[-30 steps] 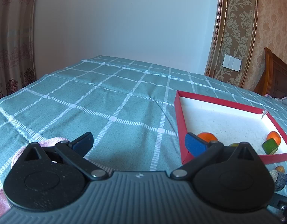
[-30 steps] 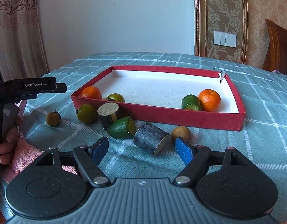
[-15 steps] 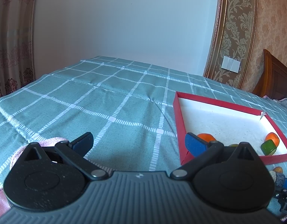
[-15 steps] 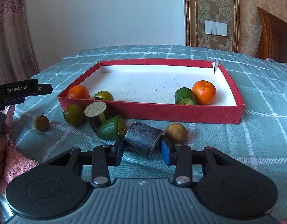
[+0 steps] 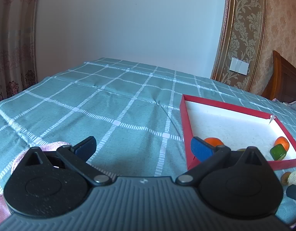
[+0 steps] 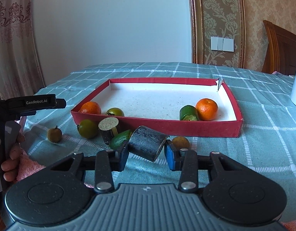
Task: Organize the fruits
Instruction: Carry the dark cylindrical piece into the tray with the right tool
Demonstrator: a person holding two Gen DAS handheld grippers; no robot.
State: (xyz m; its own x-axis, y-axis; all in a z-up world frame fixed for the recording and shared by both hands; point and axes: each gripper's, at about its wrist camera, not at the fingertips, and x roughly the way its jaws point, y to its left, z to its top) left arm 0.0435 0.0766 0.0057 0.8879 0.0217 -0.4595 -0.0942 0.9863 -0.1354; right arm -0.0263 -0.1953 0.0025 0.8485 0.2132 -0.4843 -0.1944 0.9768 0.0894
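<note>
1. Two grippers work over a teal checked tablecloth [image 6: 263,134]. The right gripper [image 6: 146,154] is nearest, its blue pads pressed on either side of a dark cylinder piece [image 6: 147,145], which is tilted, its lower end off the cloth.
2. Just behind the cylinder lie a green cut fruit [image 6: 119,139] and a small brown round fruit [image 6: 180,142], both on the cloth in front of the red tray [image 6: 186,128].
3. Further left on the cloth are a dark piece with a pale cut face [image 6: 108,127], a green tomato [image 6: 88,128] and a second small brown fruit [image 6: 54,134].
4. Inside the tray, an orange [image 6: 90,107] and a green tomato [image 6: 115,112] sit in the near left corner; a green cut piece [image 6: 188,112] touches another orange [image 6: 206,109] at the near right.
5. The left gripper [image 5: 142,146] stands wide open with nothing between its fingers, over bare cloth left of the tray. A person's hand [image 6: 10,152] holds it beside a pink towel [image 6: 26,163].
</note>
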